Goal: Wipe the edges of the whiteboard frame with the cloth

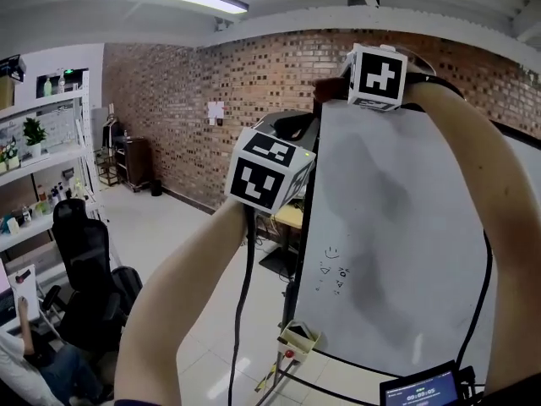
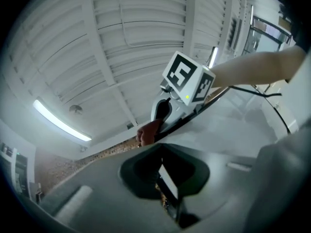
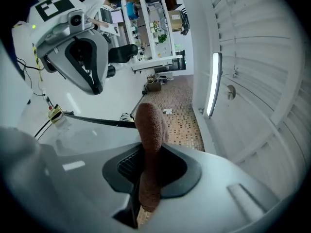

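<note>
The right gripper, clamped on a brown cloth, holds it at the top edge of the whiteboard frame, while the left gripper grips the frame's upper left side.

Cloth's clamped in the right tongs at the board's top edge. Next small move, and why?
Probably slide the right tongs along the top of the frame, away from the corner, cloth pressed on. The cloth sits near the top-left corner of the whiteboard, and the left tongs are closed on the side edge, seemingly steadying it.
</note>
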